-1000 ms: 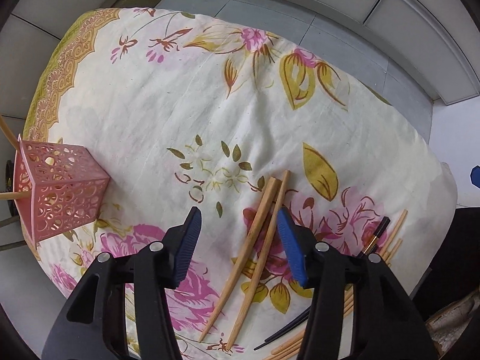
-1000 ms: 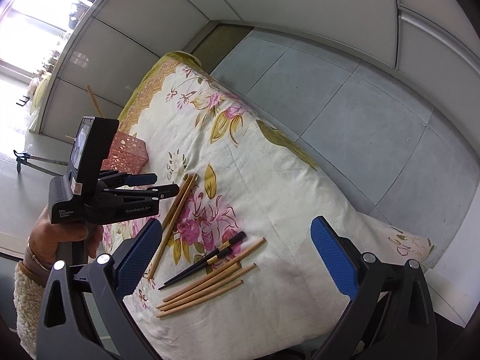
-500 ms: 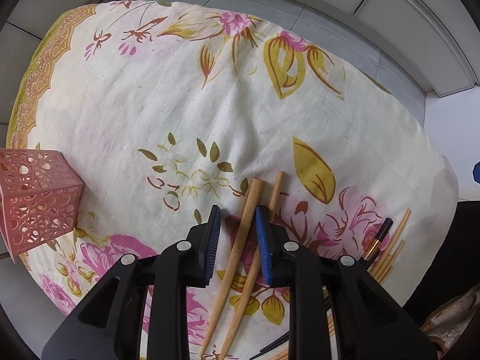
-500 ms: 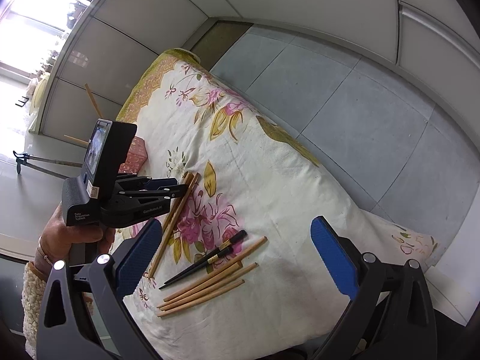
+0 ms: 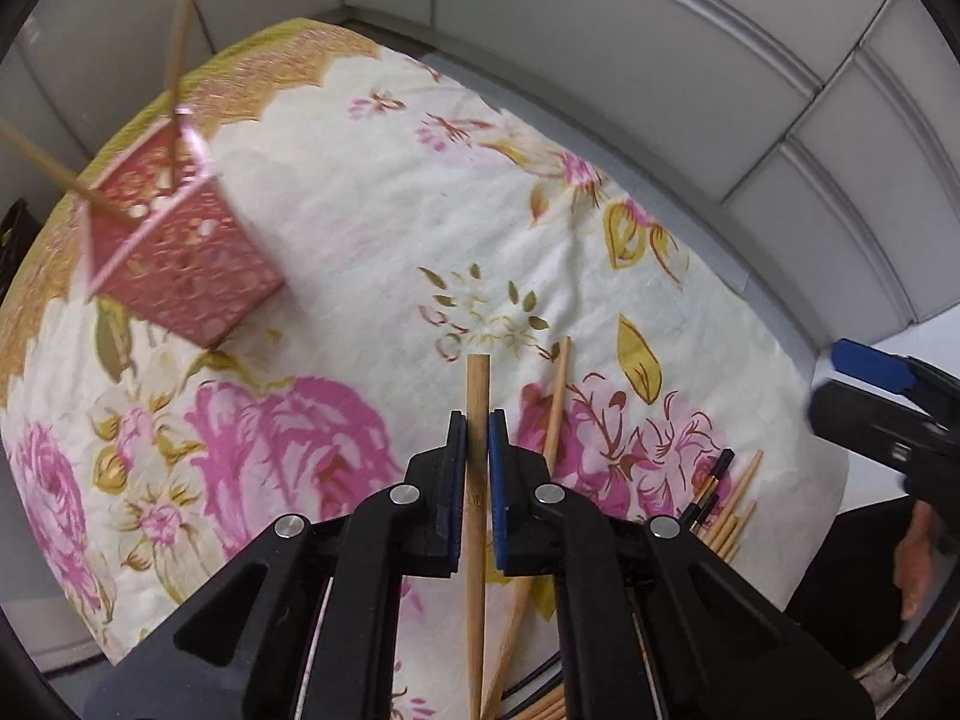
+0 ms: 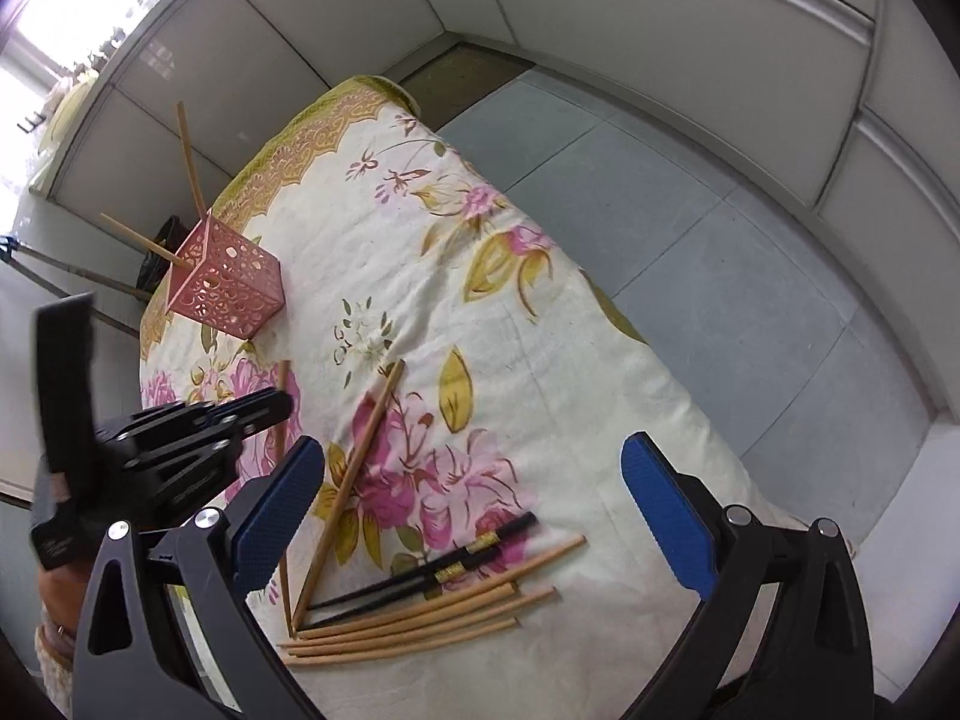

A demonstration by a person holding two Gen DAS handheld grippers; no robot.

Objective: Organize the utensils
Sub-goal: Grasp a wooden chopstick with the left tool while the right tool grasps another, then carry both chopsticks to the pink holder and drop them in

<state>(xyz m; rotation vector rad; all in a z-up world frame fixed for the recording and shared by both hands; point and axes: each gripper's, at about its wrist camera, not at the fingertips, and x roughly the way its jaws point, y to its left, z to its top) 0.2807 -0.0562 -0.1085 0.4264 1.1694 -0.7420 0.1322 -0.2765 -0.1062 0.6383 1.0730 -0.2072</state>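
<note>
The pink holder is standing far ahead and to the left of the left tool, on the flowered cloth covering the surface, with two wooden chopsticks leaning out of its open top (its lattice is blurred in the left wrist view). The left tool is gripping one wooden chopstick between its blue pads; the blunt end is sticking out ahead of the fingertips and the thin end is running back under the tool. Just to the right of that tool, a second wooden chopstick is lying on the cloth, apart from the held one at the far end.

In the right wrist view, the left tool is showing at the left edge with the held chopstick crossing it, and the loose chopstick is lying just right of it. Between the spread fingers of the right tool, which is standing wide with nothing in it, a pair of black chopsticks and a bundle of wooden chopsticks are lying side by side near the close edge of the cloth. The pink holder is sitting far ahead and to the left of this tool.
</note>
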